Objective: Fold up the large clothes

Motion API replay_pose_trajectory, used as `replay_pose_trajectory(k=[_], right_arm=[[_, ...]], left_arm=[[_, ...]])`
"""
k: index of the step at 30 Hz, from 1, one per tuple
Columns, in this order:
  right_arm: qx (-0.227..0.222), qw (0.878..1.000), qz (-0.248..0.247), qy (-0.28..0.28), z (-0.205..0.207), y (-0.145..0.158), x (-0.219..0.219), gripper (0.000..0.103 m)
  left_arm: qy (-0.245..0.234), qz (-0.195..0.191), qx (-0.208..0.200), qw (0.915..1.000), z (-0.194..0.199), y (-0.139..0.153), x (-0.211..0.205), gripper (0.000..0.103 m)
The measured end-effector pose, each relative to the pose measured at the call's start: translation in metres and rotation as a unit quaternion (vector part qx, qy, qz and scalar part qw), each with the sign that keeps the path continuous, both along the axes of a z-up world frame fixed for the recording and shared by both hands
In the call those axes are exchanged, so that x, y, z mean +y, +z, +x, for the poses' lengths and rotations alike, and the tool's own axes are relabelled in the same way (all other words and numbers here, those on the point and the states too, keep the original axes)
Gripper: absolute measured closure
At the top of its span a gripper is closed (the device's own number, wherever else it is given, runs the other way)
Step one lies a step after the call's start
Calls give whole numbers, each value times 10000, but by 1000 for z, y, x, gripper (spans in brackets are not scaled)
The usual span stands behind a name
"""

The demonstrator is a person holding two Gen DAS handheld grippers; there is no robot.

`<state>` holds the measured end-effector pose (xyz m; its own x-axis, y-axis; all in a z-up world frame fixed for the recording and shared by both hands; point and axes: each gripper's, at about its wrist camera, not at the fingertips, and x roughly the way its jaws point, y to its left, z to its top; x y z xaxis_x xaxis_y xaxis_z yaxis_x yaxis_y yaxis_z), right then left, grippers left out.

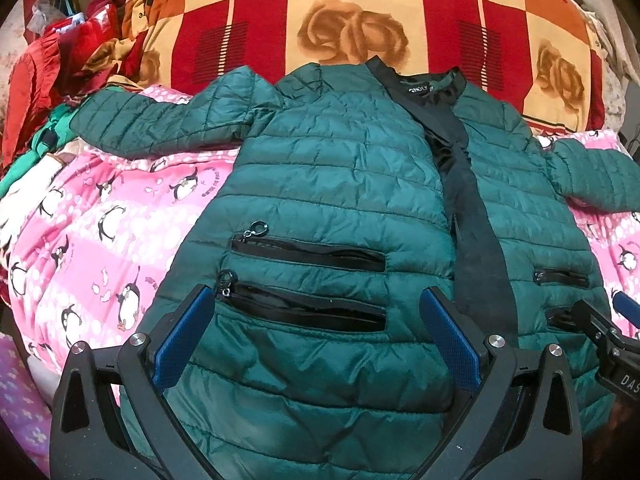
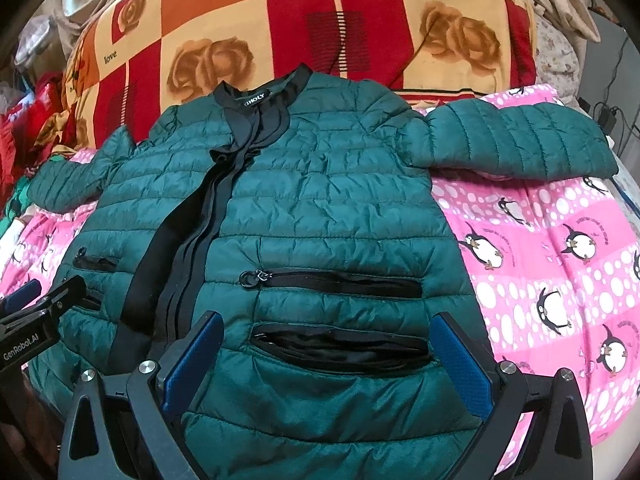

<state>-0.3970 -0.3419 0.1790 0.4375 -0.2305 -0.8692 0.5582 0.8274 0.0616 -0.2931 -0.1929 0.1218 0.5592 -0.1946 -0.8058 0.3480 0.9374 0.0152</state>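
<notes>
Item: green quilted puffer jacket [image 1: 340,168], front up, sleeves spread toward 9 and 3 o'clock, collar at 12, lying flat on pink penguin-print bedsheet [image 1: 100,220]. Checked rose-print blanket [image 1: 360,12] beyond collar. Left gripper [image 1: 316,320] and right gripper [image 2: 328,344]: fingers spread wide, empty, above hem pockets at 6 o'clock.

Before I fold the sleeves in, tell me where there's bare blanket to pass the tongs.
Free: pink blanket right of the jacket, below its right sleeve; and blanket on the left, under the left sleeve. Crowded: the clothes pile at far left.
</notes>
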Motion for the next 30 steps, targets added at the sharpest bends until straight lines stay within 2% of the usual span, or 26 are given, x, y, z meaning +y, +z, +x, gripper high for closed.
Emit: replay_pose_trajectory(k=[14, 30], right_arm=[[0, 10000, 39, 34, 7, -6, 2, 0], [-6, 9998, -15, 183, 34, -14, 5, 0]], left_arm=[[43, 7, 58, 10000, 5, -4, 1, 1], [162, 77, 31, 9998, 27, -5, 5, 1]])
